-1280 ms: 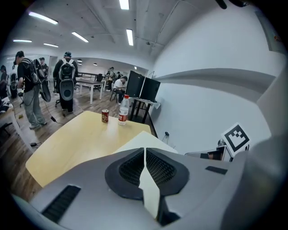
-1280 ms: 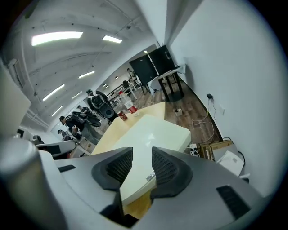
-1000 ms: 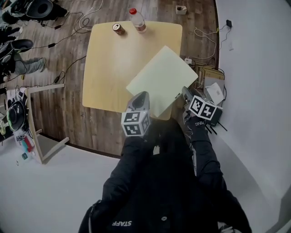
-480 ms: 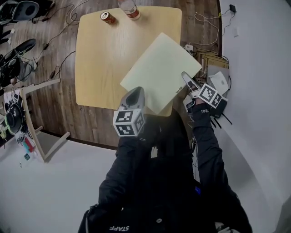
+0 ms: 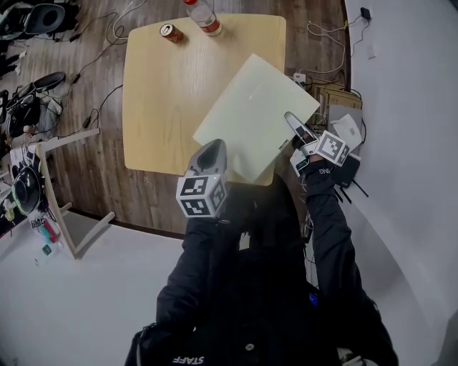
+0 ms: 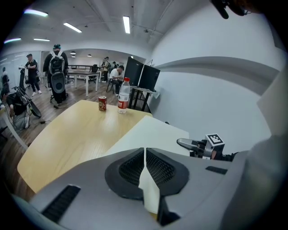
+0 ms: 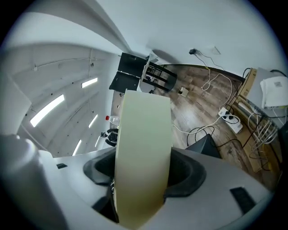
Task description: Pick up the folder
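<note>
A pale yellow-green folder (image 5: 254,114) lies slantwise on the light wooden table (image 5: 164,93), its near and right corners hanging over the edge. My left gripper (image 5: 210,154) is at the folder's near-left edge. In the left gripper view its jaws meet on a strip of the folder (image 6: 149,188). My right gripper (image 5: 295,125) is at the folder's right edge, one finger lying over the sheet. In the right gripper view the folder (image 7: 141,148) runs as a broad band between the jaws, which are closing and still stand wide on either side of it.
A drinks can (image 5: 170,32) and a plastic bottle (image 5: 203,16) stand at the table's far edge. Boxes, a power strip and cables (image 5: 336,107) crowd the floor by the white wall on the right. A wooden frame (image 5: 64,193) stands on the left.
My right gripper has rolled and moved from off the table's near-right corner up to the folder's right edge, one finger now over the sheet. The left gripper has barely shifted.
</note>
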`<state>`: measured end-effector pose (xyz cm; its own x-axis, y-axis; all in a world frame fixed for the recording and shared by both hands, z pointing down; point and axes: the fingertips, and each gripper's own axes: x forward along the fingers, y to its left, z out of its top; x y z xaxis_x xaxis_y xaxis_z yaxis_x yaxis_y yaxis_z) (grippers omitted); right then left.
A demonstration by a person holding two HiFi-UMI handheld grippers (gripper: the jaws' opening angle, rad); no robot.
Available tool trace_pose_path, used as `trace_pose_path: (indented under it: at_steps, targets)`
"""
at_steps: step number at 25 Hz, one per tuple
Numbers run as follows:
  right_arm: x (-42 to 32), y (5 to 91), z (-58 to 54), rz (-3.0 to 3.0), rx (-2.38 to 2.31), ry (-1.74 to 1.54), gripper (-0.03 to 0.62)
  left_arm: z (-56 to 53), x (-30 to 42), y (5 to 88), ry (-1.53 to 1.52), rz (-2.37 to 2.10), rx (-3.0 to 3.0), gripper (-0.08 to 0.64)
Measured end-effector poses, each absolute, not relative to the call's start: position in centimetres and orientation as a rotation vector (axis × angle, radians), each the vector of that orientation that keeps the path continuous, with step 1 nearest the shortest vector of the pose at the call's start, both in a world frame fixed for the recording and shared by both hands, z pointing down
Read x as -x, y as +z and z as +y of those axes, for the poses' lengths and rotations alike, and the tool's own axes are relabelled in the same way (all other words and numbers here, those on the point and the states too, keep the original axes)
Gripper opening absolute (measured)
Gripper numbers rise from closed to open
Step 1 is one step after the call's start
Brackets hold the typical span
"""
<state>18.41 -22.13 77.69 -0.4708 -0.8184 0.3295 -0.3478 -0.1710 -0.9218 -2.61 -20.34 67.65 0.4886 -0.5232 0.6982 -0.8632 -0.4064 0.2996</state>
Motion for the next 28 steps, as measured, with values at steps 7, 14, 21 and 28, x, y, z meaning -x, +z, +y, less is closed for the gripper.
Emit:
trace_pose_path:
  at_steps: [7,14,21,28]
  targets:
    - [-19.0,70.1,-22.5,1.899,1.462,-1.522,0.290,-21.4,2.4,62.8,0.599,-1.172,-2.158,0.043]
    - [-17.7,61.5,-23.2,2.135,1.534,-1.344,0.284,-22.0,2.5,57.7,0.498,-1.225,-2.187,0.043]
    - [-16.3,53.9,-23.6,2.312,1.649,-1.125,0.284,-23.1,2.6,52.8,0.410,-1.303,-2.222,0.043]
    - [-12.5,46.6,-22.7,2.497,1.757,-0.860,0.284,-23.6,2.6,46.7,0.348,-1.358,-2.289,0.043]
